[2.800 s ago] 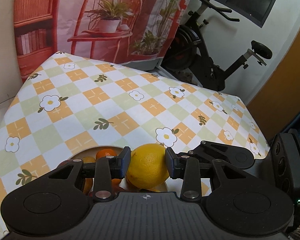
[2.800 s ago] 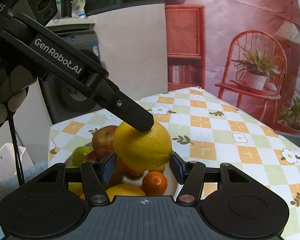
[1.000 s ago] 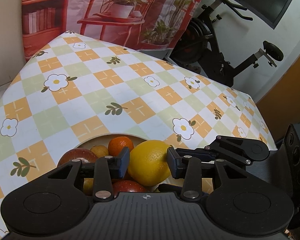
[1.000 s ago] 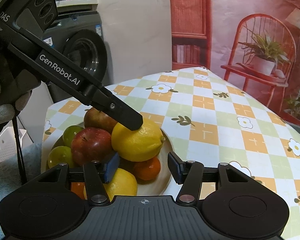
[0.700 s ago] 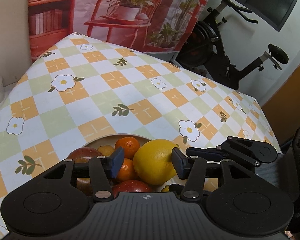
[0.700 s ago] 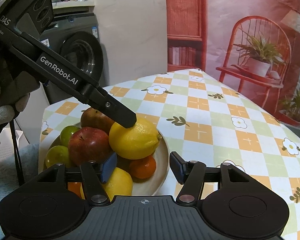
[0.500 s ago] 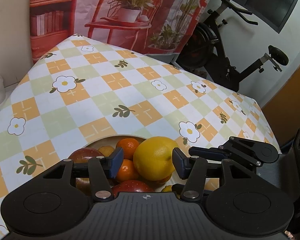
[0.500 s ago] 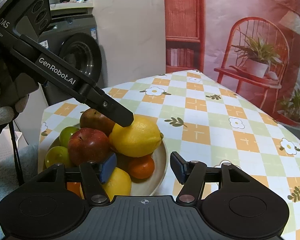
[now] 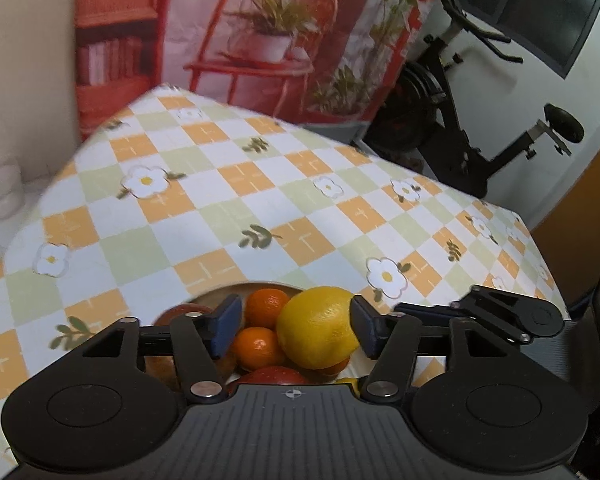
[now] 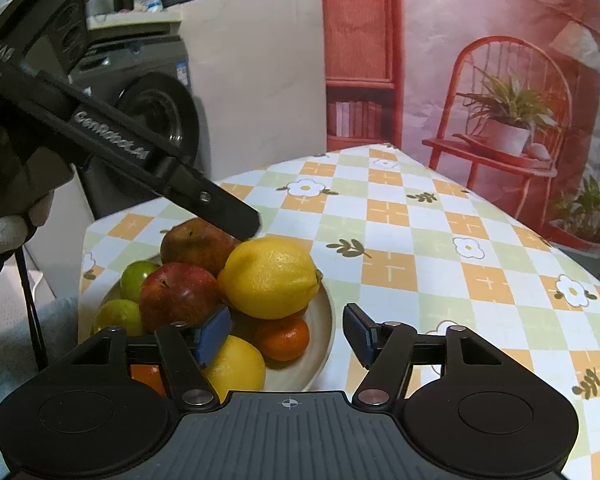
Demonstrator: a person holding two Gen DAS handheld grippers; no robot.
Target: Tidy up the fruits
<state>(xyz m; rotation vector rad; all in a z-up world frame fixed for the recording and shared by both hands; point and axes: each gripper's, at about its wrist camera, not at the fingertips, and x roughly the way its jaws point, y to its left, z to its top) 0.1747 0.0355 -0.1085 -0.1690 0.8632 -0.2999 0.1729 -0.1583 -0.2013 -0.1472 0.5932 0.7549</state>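
Lemon (image 10: 270, 278) released atop the fruit pile in the beige bowl (image 10: 324, 332) on the checkered table (image 10: 420, 248).
Left gripper (image 9: 296, 326) jaws just opened, standing wide either side of the lemon, pads off it; right gripper (image 10: 286, 332) jaws also just opened, wide and empty, just short of the bowl. Red apples (image 10: 178, 294), green limes (image 10: 136, 276) and small oranges (image 10: 284, 336) around and under the lemon.

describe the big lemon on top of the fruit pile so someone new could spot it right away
On the checkered tablecloth sits a beige plate heaped with fruit. The lemon lies on top at the plate's right side, beside a red apple: the largest yellow fruit, with a pointed tip.
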